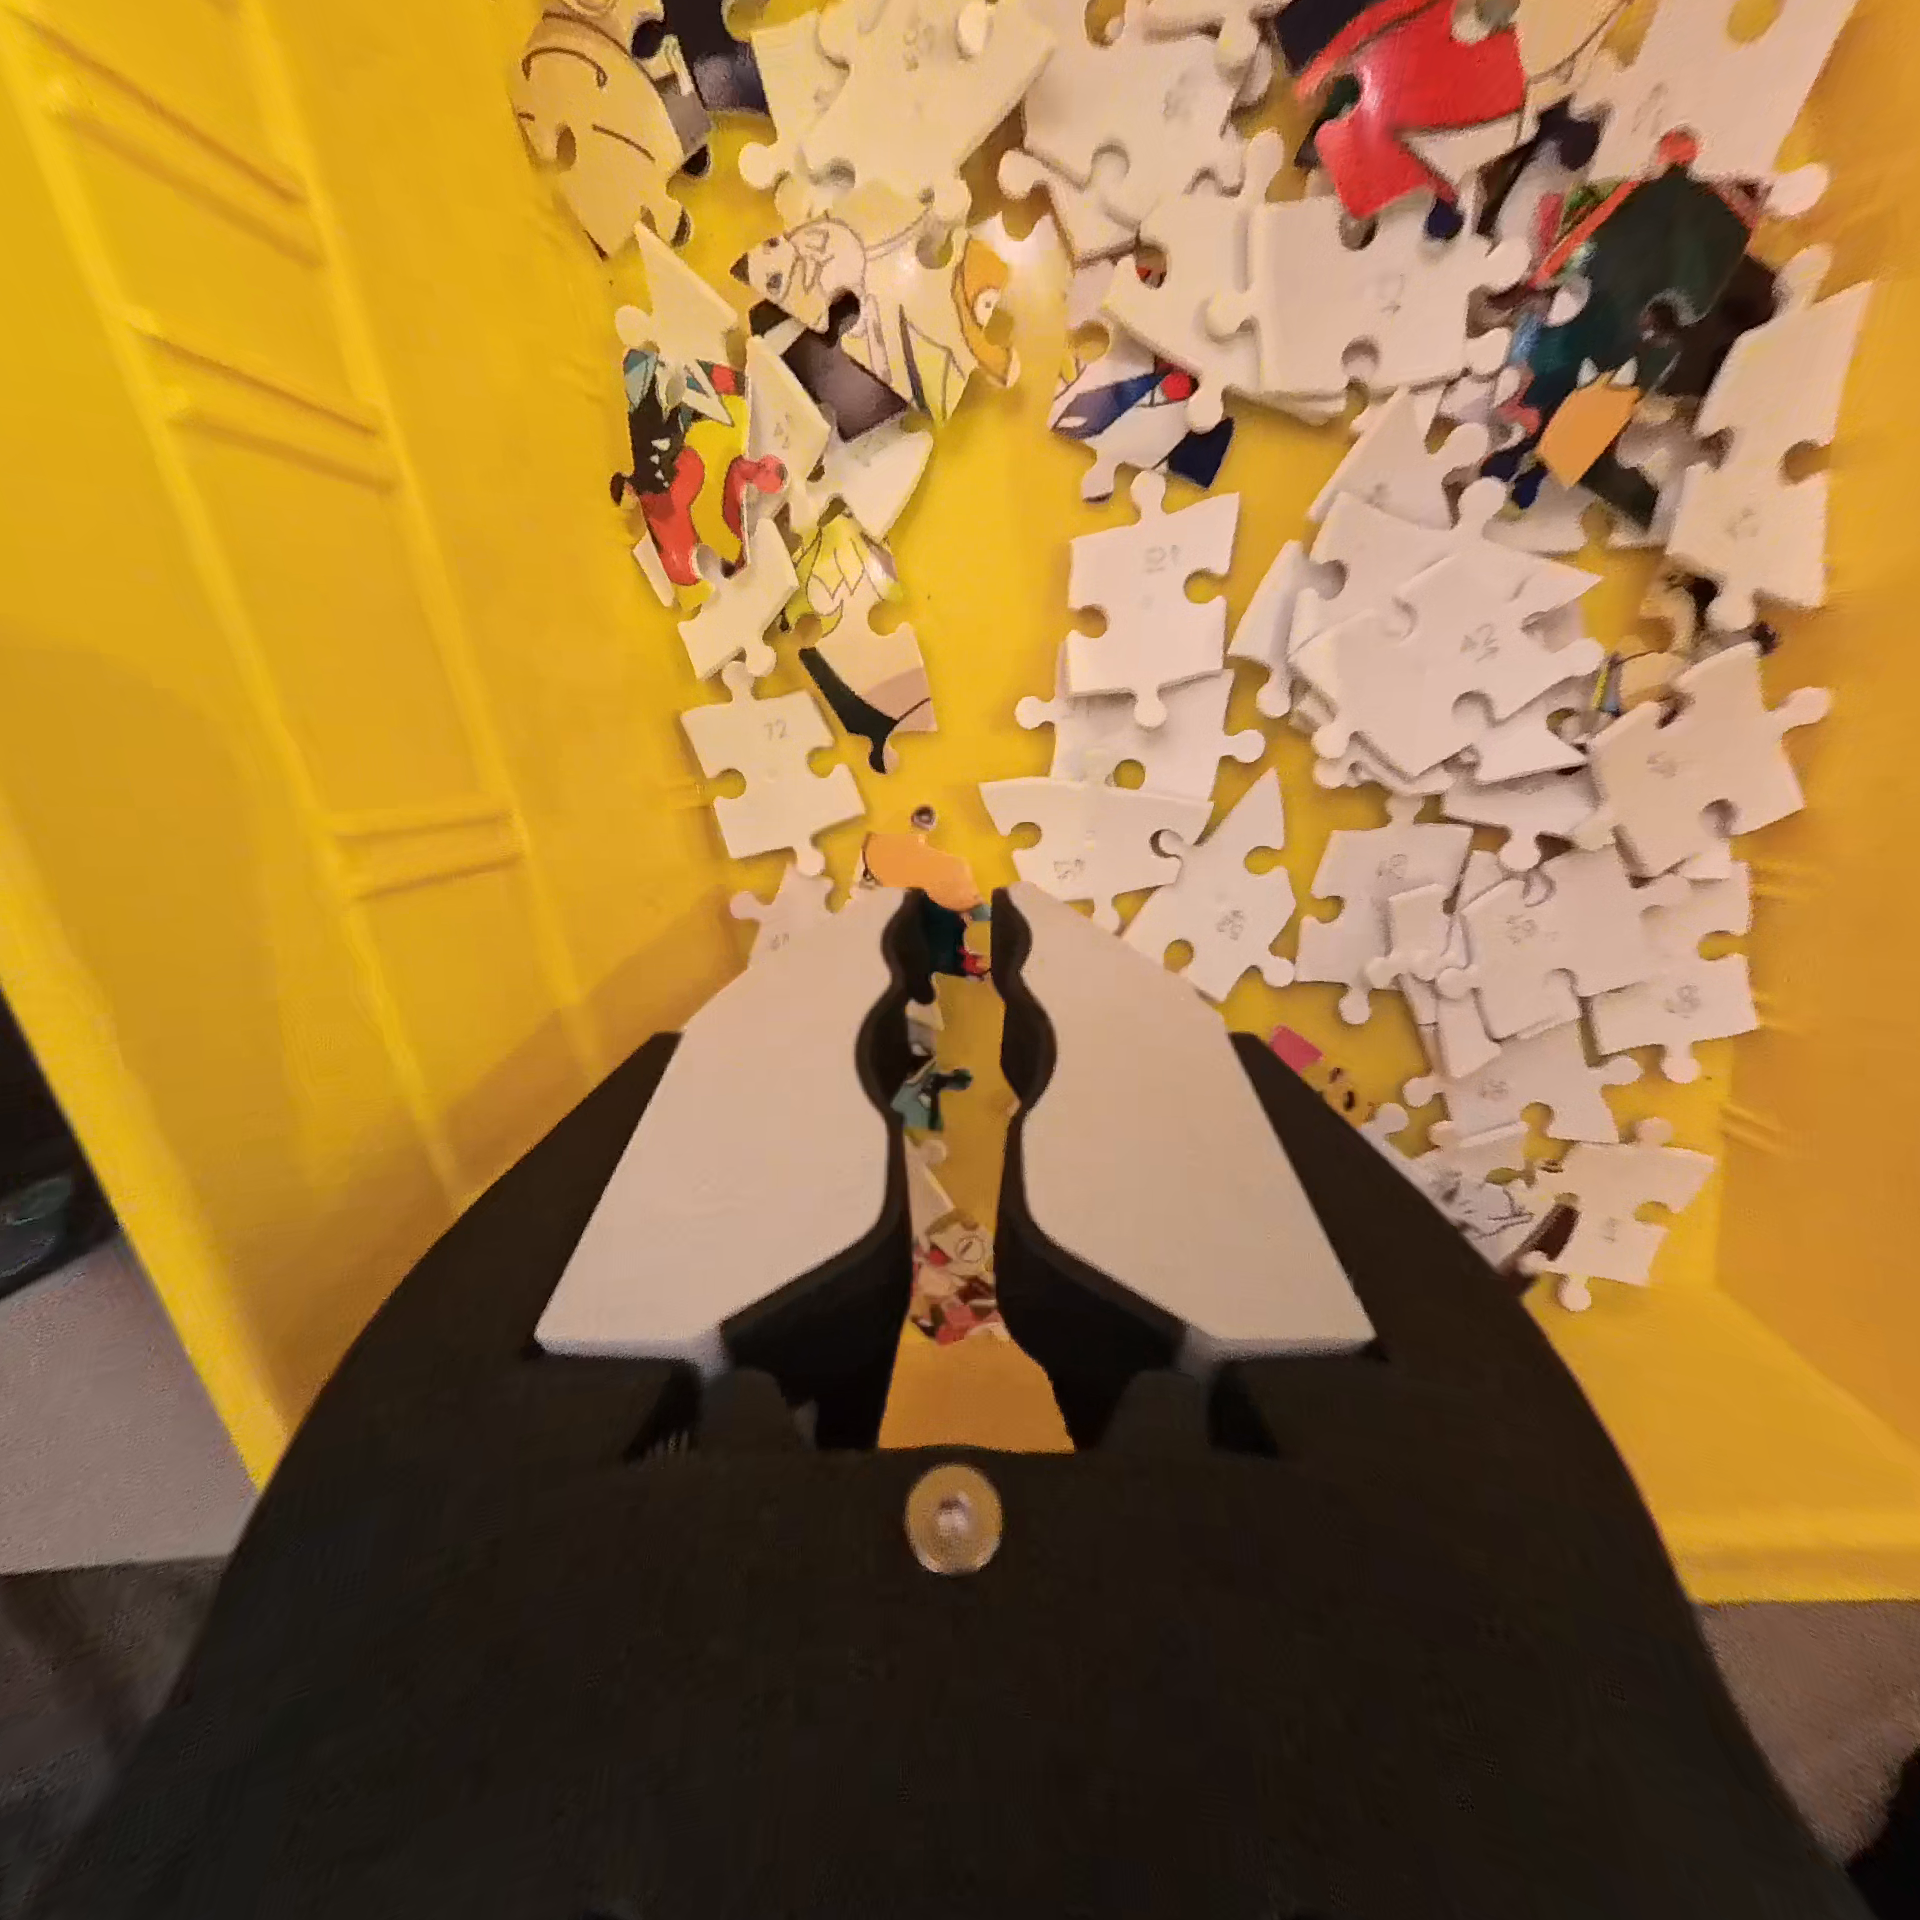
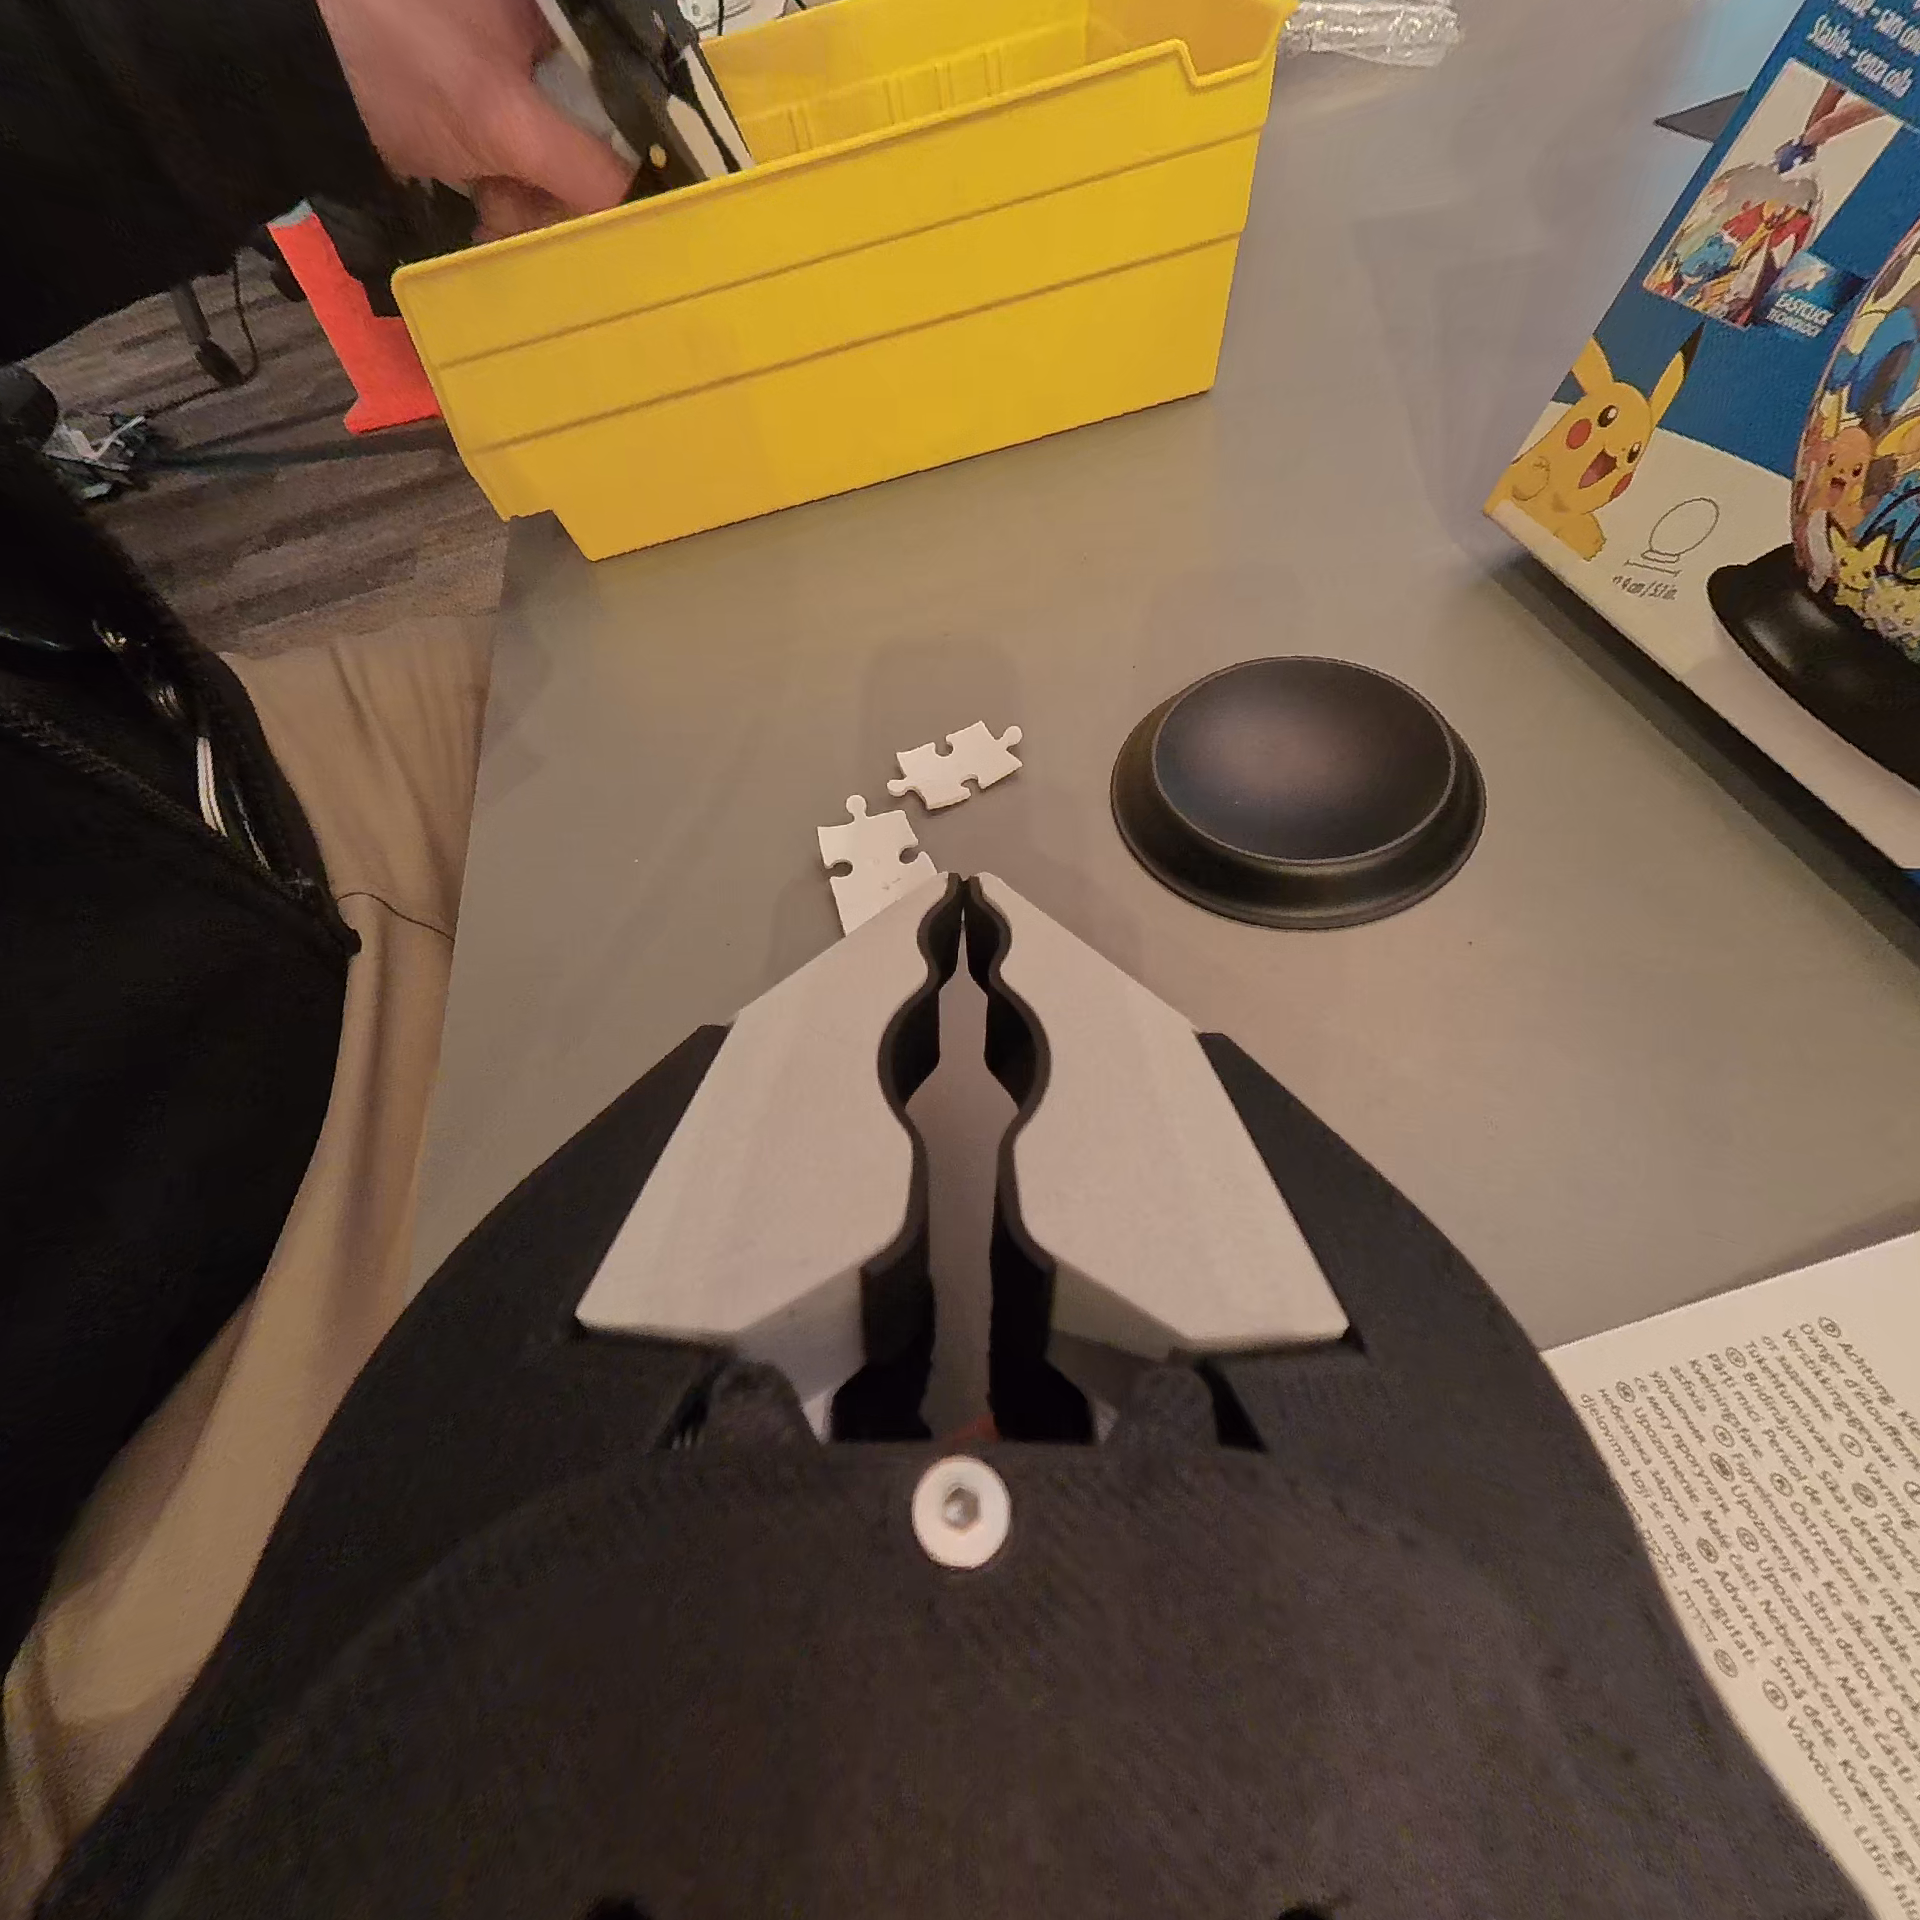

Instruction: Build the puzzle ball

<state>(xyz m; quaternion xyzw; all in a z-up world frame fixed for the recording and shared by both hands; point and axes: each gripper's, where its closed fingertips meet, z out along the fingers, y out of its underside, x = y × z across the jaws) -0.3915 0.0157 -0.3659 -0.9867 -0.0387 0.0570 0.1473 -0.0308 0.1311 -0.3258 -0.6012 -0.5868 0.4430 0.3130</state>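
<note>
The grey worktop (image 2: pixel 1351 1091) carries everything in the right wrist view. Largest on it is the yellow bin (image 2: pixel 831 343), standing at the far side near the worktop's left edge. Inside the bin, the left wrist view shows a loose heap of puzzle pieces (image 1: pixel 1434 644), most lying white side up, a few showing coloured print, spread over the floor and thickest toward the right wall.

At the right edge of the worktop stands the printed puzzle box (image 2: pixel 1766 436), and below it, at the near right corner, lies a sheet of printed paper (image 2: pixel 1766 1538). Between the bin and the box, nearer the camera, sits the round black stand (image 2: pixel 1299 790), dished side up and holding nothing.

A person's hand (image 2: pixel 488 114) reaches over the bin's near-left corner, gripping the other tool.

The left tool (image 1: pixel 951 904) is down inside the bin with its jaws narrow but parted; a coloured piece (image 1: pixel 925 868) lies at the tips, and I cannot tell whether it is gripped.

The right tool (image 2: pixel 961 883) hovers over the worktop, tips pinched together on nothing.

Just beyond its tips lie two white pieces: the nearer piece (image 2: pixel 873 852), partly hidden by the left finger, and the farther piece (image 2: pixel 951 767), close together but not joined.
</note>
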